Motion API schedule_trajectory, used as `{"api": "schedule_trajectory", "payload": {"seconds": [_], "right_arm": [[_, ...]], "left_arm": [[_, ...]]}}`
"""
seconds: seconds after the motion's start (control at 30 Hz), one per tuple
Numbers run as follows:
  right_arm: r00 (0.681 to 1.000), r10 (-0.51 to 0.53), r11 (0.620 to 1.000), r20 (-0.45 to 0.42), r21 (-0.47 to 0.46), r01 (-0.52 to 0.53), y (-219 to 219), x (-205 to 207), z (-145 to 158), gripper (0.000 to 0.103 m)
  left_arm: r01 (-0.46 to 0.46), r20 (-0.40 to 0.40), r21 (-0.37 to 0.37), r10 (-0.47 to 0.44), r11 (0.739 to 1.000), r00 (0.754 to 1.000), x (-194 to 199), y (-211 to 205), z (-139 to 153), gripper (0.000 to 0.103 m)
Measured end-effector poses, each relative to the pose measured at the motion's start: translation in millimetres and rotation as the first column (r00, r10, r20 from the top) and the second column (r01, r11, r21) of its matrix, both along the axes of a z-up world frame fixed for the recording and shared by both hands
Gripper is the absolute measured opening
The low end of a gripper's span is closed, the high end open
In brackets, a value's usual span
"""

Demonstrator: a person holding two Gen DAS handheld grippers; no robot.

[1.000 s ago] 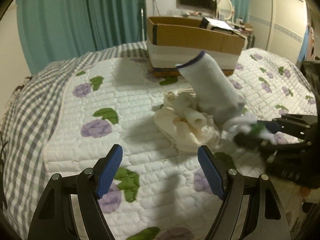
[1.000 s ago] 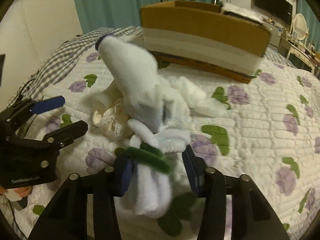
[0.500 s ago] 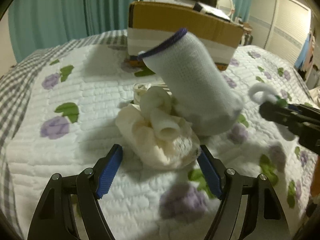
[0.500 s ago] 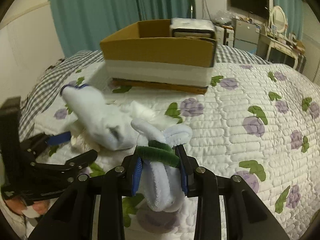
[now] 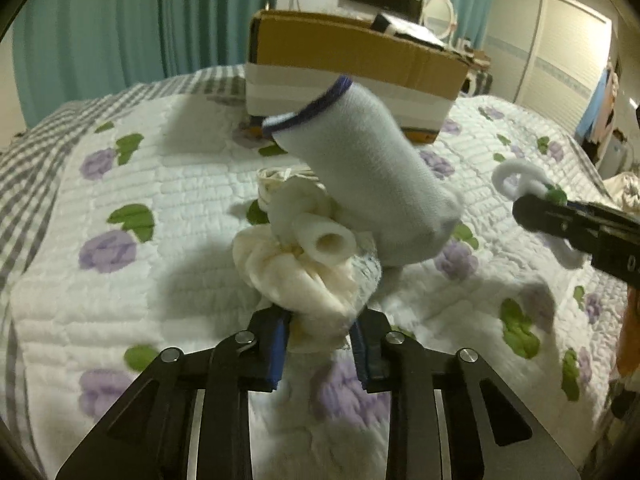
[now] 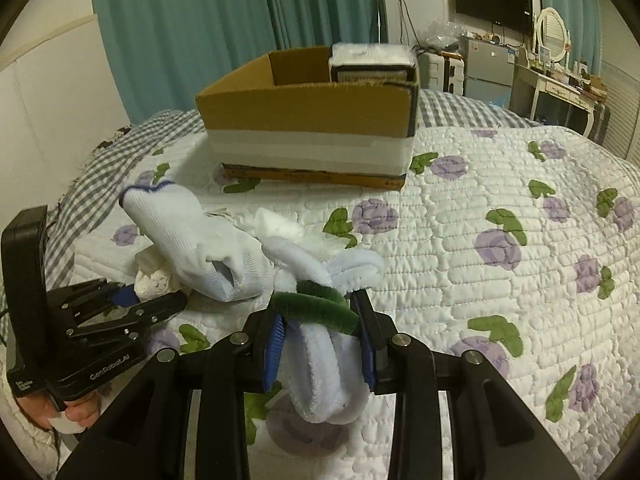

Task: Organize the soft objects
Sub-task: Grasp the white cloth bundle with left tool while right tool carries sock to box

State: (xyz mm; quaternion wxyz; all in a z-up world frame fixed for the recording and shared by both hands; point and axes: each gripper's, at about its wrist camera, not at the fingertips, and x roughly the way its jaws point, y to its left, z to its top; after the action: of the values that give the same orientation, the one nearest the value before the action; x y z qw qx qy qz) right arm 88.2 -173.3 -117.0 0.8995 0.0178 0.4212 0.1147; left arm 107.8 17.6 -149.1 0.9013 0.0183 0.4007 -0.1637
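Cream cloth bundle (image 5: 308, 276) sits on the quilt (image 5: 160, 216) in the middle of the bed, a rolled white tube of fabric (image 5: 326, 240) on top of it. My left gripper (image 5: 318, 344) has just been closing; its blue pads now press the near edge of the bundle from both sides. White sock with a blue cuff (image 5: 368, 184) leans tilted over the bundle, cuff end up, toe end down on the quilt just to the right.

My right gripper (image 6: 322, 340) is clenched on a fuzzy white item with a green band (image 6: 320, 344), held off the quilt to the right of the sock. I cannot tell what kind of item it is.

Cardboard box (image 6: 308, 128) stands behind the pile, open at the top, apart from it, with a white-topped block (image 6: 370, 60) inside at the far corner. Teal curtains (image 6: 200, 20) hang behind the bed.
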Motion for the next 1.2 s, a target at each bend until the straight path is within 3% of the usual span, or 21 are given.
{"api": "schedule_trajectory", "payload": {"seconds": [0.23,0.47,0.77,0.9,1.07,1.2], "right_arm": [[0.998,-0.013,1.0,0.064,0.022,0.011,-7,-22,27,0.031],[0.991,-0.025,0.999,0.133,0.05,0.018,-12,-48,56,0.031],[0.981,-0.005,0.996,0.196,0.084,-0.011,-11,-61,91,0.031],[0.967,0.025,0.995,0.252,0.086,-0.048,-9,-49,119,0.031],[0.949,0.062,0.995,0.309,0.051,-0.082,-12,-4,156,0.031],[0.95,0.073,0.996,0.302,0.026,-0.085,-16,48,168,0.031]], "left_arm": [[0.002,0.065,-0.013,-0.001,1.0,0.998,-32,0,29,0.011],[-0.009,0.093,-0.01,0.01,1.0,0.996,-51,-6,52,0.009],[0.026,0.226,-0.015,-0.022,1.0,0.974,-68,-7,123,0.009],[0.049,0.298,0.0,-0.046,0.999,0.954,-51,-18,163,0.009],[0.068,0.376,0.051,-0.083,0.996,0.923,-12,-43,196,0.01],[0.075,0.367,0.053,-0.09,0.996,0.926,39,-63,204,0.01]]}}
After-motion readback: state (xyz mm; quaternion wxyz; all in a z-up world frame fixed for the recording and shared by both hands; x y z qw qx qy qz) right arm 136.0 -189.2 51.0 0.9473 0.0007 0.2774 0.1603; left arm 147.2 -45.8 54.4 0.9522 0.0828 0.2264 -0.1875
